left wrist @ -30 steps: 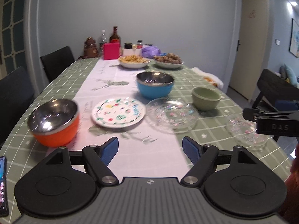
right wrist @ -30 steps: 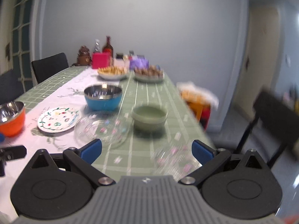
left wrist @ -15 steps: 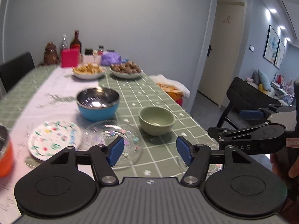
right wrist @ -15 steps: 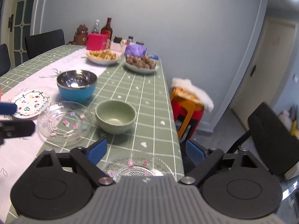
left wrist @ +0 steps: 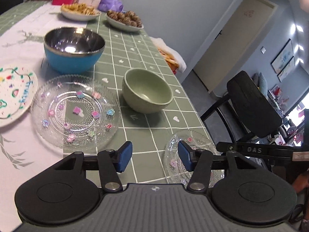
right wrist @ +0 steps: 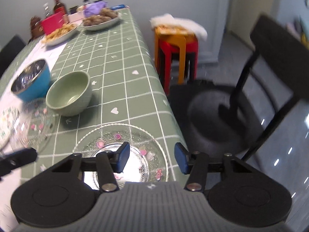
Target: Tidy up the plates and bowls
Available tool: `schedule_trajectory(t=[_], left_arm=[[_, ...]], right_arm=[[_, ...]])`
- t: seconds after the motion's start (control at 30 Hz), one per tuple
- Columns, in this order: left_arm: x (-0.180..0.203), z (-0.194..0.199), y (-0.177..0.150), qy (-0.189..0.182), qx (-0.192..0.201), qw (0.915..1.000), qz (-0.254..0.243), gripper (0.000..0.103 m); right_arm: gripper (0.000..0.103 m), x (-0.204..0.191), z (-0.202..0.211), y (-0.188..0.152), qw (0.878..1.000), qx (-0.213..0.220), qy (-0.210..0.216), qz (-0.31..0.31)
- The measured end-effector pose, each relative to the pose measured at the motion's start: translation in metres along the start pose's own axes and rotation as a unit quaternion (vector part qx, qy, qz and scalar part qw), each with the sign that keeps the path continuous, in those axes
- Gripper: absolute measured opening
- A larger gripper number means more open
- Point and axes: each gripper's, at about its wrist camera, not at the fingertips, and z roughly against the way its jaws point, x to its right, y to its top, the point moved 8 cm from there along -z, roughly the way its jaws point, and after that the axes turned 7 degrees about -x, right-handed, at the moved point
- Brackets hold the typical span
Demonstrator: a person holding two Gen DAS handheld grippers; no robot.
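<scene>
On the green checked table (left wrist: pixel 146 44) stand three bowls, two glass plates and one painted plate (left wrist: pixel 13 89), while left gripper (left wrist: pixel 155 157) and right gripper (right wrist: pixel 150 159) close, holding nothing.

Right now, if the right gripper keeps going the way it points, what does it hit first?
Probably the small clear glass plate at the table's near corner; the closing, empty right gripper points down at its right rim.
</scene>
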Motion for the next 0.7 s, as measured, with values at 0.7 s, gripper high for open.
schedule_trajectory(t=[0.7], left_arm=[[0.016,-0.051,-0.021,-0.043,-0.068,0.9954,0.052,0.032]], right_arm=[[0.02,0.038,-0.028,-0.019,0.98,-0.088,0.084,-0.156]])
